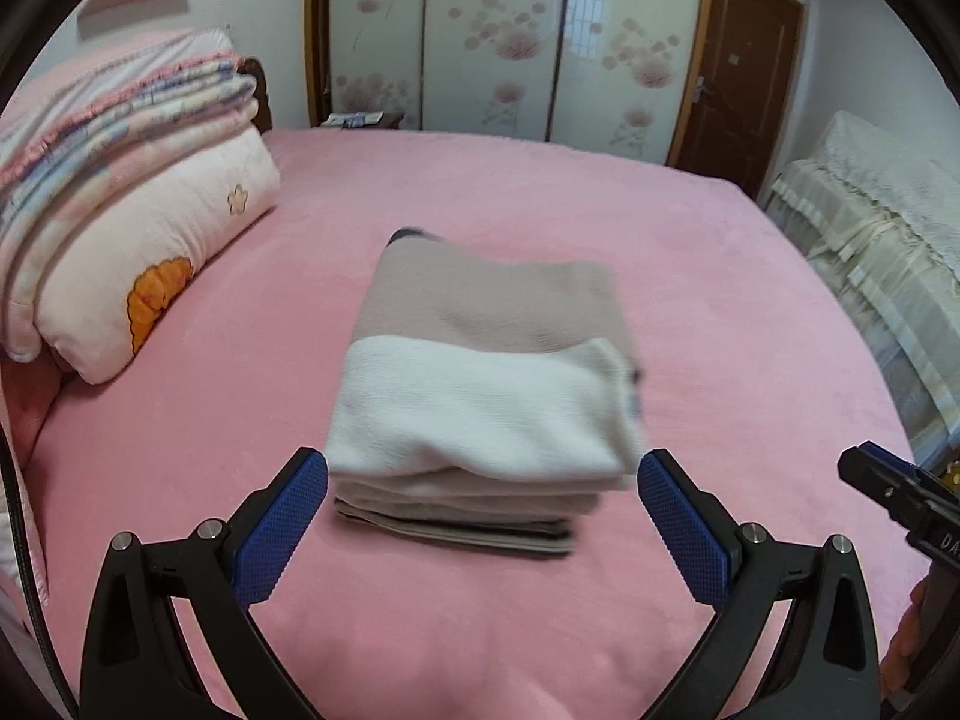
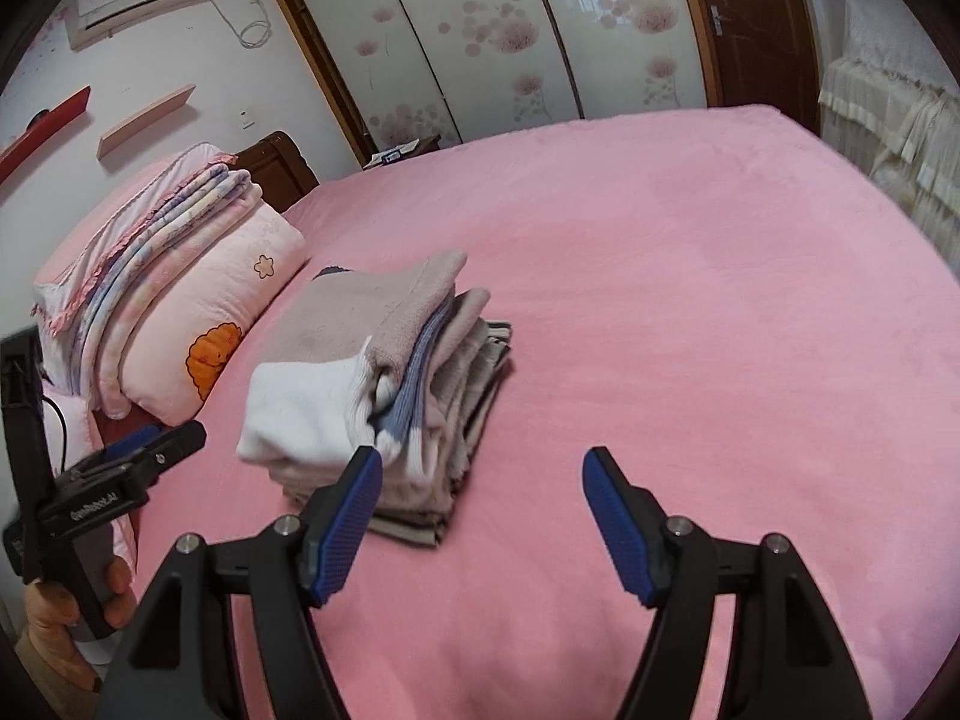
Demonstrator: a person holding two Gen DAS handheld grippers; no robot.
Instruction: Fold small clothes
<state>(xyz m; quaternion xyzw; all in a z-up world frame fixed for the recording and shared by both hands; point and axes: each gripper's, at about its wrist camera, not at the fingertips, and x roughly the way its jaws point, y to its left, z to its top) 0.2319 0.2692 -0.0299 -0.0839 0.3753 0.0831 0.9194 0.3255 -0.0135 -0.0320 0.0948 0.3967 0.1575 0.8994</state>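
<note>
A stack of folded small clothes [image 1: 480,384] lies in the middle of the pink bed; its top piece is beige with a white band. My left gripper [image 1: 483,483] hangs open just in front of the stack, its blue pads wide apart and touching nothing. In the right wrist view the same stack [image 2: 372,384] sits left of centre, showing beige, white and blue-striped layers. My right gripper [image 2: 483,480] is open above the bedspread, to the right of the stack's near corner, with nothing between its fingers. The right gripper's tip [image 1: 882,480] shows at the left view's right edge.
A pink pillow with an orange print [image 1: 156,264] and folded blankets [image 1: 120,102] lie at the bed's left. The pink bedspread [image 1: 660,240] stretches to the right. A cream-covered piece of furniture [image 1: 888,252] stands beyond the bed's right edge. A wardrobe and a brown door line the back wall.
</note>
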